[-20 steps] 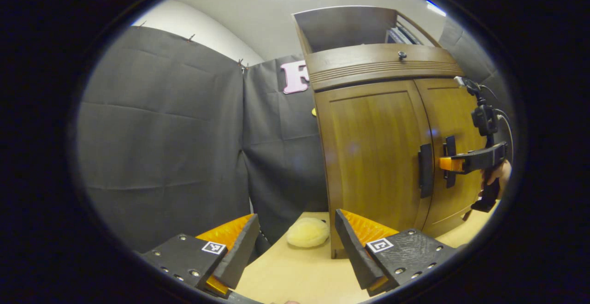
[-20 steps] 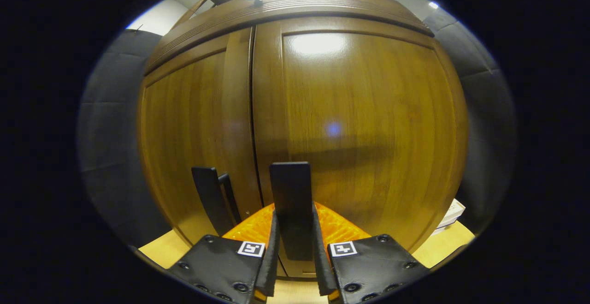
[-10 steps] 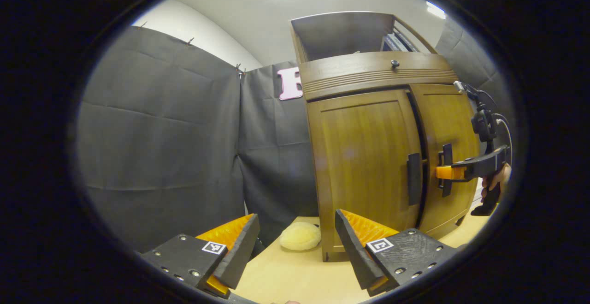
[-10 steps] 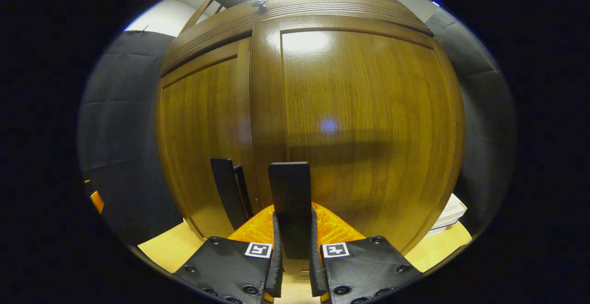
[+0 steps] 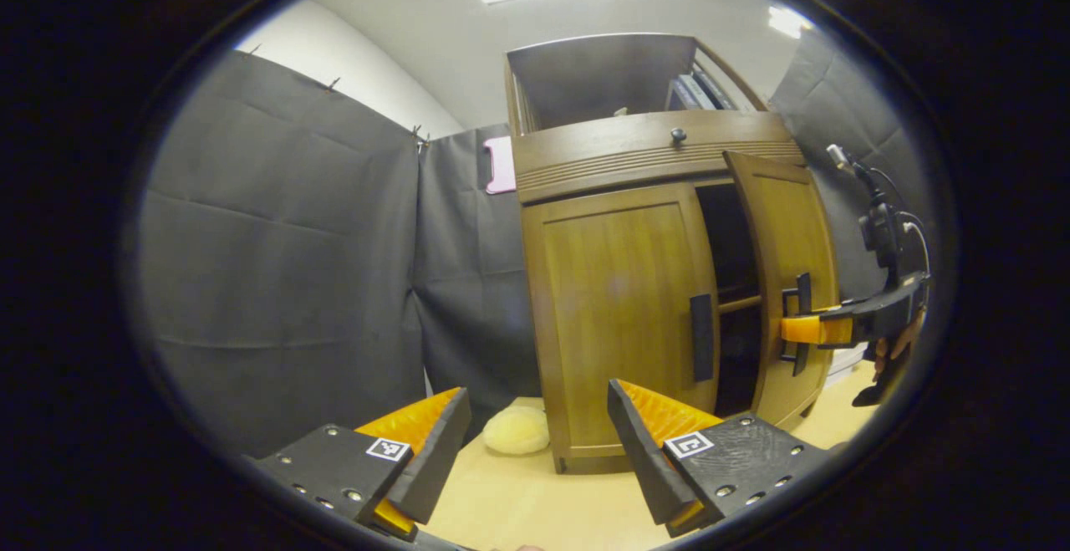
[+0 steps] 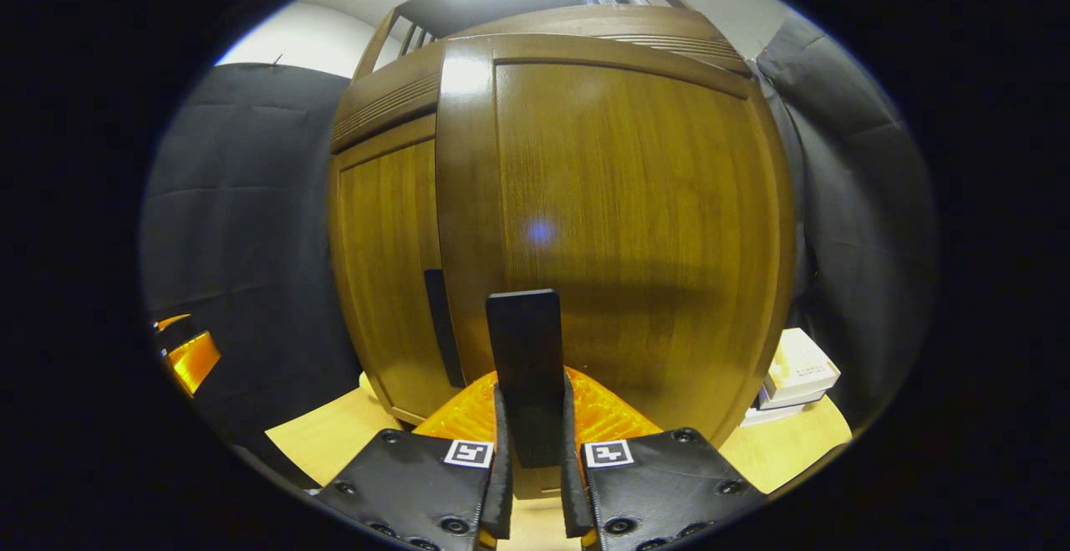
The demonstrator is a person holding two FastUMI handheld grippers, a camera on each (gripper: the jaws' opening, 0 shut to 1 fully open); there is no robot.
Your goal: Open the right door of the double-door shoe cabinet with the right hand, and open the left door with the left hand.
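Note:
A brown wooden shoe cabinet [image 5: 619,150] stands on a light table [image 5: 518,501]. Its right door [image 5: 782,233] hangs partly open, with a dark interior behind it. My right gripper [image 5: 794,329], held by a hand, is shut on that door's black handle [image 5: 801,317]. In the right gripper view the right gripper [image 6: 532,426] clamps the black handle [image 6: 524,350] against the right door [image 6: 619,225]. The left door [image 5: 614,317] is closed, its black handle [image 5: 702,337] untouched. My left gripper [image 5: 535,442] hangs open, in front of the cabinet and to its left, holding nothing.
A pale yellow sponge [image 5: 516,431] lies on the table by the cabinet's left foot. White boxes [image 6: 794,375] are stacked to the cabinet's right. An open shelf [image 5: 610,83] tops the cabinet. Black cloth walls close in the booth.
The right door has swung outward from closed to partly open, pulled by the right gripper. The left gripper has backed away from the cabinet and stayed open.

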